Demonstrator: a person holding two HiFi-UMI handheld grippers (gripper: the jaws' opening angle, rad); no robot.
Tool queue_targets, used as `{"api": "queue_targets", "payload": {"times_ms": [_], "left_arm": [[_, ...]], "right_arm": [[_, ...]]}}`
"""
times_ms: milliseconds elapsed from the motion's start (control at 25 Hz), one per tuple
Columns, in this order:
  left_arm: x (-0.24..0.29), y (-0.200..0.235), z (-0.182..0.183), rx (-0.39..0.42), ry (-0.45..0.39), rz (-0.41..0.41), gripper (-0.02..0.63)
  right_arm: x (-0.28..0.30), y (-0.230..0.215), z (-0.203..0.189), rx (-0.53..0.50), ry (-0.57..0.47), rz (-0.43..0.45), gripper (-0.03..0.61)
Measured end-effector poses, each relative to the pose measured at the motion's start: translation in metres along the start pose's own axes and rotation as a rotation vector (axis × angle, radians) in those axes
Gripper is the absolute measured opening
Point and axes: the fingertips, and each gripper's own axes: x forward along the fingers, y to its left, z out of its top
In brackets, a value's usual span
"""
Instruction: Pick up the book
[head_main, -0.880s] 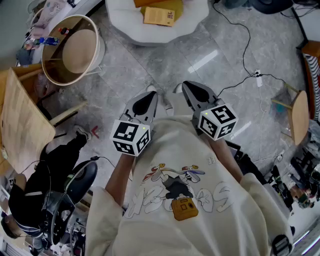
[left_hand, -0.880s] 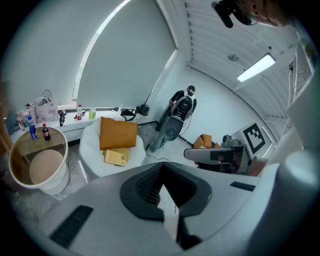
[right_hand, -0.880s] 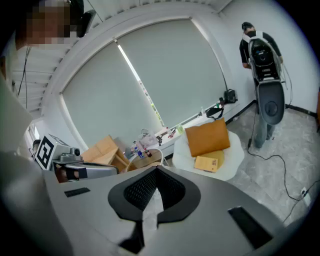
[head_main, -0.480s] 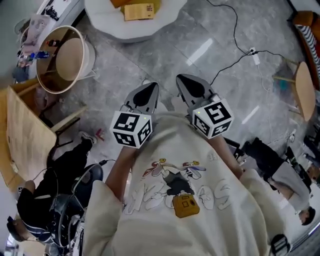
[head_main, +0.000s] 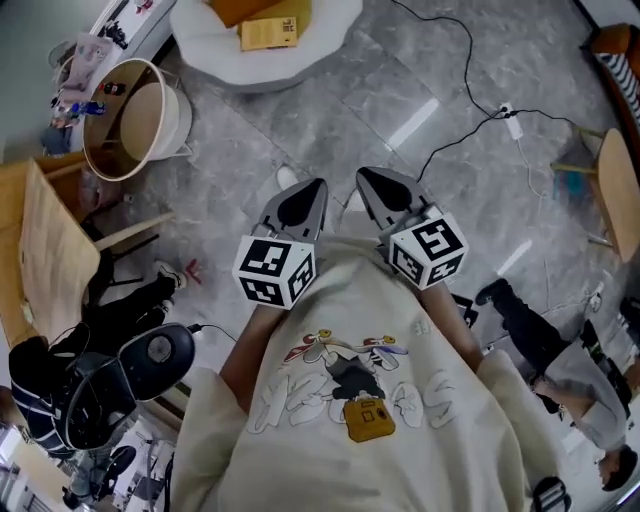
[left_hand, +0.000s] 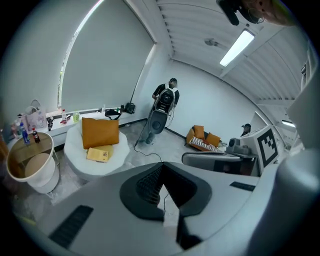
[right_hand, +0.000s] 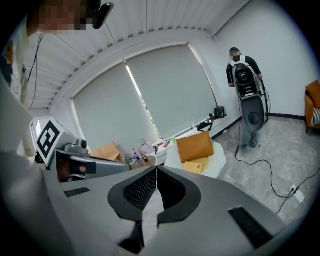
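While both grippers hang side by side in front of the person's chest, neither one has anything in it. The left gripper (head_main: 305, 200) has its jaws closed, with the tips meeting and nothing between the pads. The right gripper (head_main: 380, 188) is closed in the same way and is also empty.

The book (head_main: 268, 33), with a yellow cover, lies flat on a white seat (head_main: 230, 65). In the head view it is well ahead of both sets of jaws and off to their left, far apart from either. In the left gripper view the book (left_hand: 98, 153) sits above and left of the closed tips. In the right gripper view the book (right_hand: 196, 165) sits above and slightly right of the tips.

An orange cushion (left_hand: 100, 131) stands on the seat on the far side of the book from the jaws, touching or just behind it.

- Between the jaws and the seat there is only a stretch of grey floor (head_main: 330, 110).
- A white shoe tip (head_main: 287, 177) shows just beside the left jaws.
- A round white tub (head_main: 135, 115) with a wooden inside stands left of the seat, further left of the jaws than the book.
- A black cable (head_main: 450, 60) runs over the floor ahead and right of the right jaws, to a white plug block (head_main: 510, 120).
- A person carrying a back-mounted rig (right_hand: 245, 75) stands far beyond the seat.
- A wooden board (head_main: 50, 250) leans well off to the left of the left jaws.
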Motion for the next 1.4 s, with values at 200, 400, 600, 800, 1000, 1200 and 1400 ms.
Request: {"api": "queue_targets", "payload": {"times_ms": [200, 400, 600, 800, 1000, 1200, 1400], "left_arm": [[0.001, -0.032, 0.000, -0.017, -0.017, 0.053, 0.006], [-0.006, -0.033, -0.005, -0.017, -0.009, 0.080, 0.006], [0.012, -0.049, 0.006, 0.075, 0.029, 0.031, 0.006], [0.034, -0.047, 0.019, 0.173, 0.050, 0.015, 0.006], [0.057, -0.020, 0.035, 0.130, 0.049, 0.005, 0.006], [0.071, 0.027, 0.083, 0.095, -0.039, 0.007, 0.006], [0.081, 0.094, 0.137, 0.072, -0.070, 0.008, 0.006]], "right_arm": [[-0.044, -0.031, -0.007, 0.069, -0.025, 0.000, 0.023], [-0.057, -0.024, -0.008, 0.076, -0.085, 0.023, 0.023], [-0.065, -0.037, 0.001, 0.110, -0.136, 0.021, 0.023], [-0.060, -0.070, 0.006, 0.159, -0.156, -0.033, 0.023], [-0.031, -0.087, 0.018, 0.122, -0.116, -0.047, 0.023], [0.019, -0.092, 0.050, 0.073, -0.085, -0.072, 0.023], [0.083, -0.098, 0.094, 0.082, -0.072, -0.101, 0.023]]}}
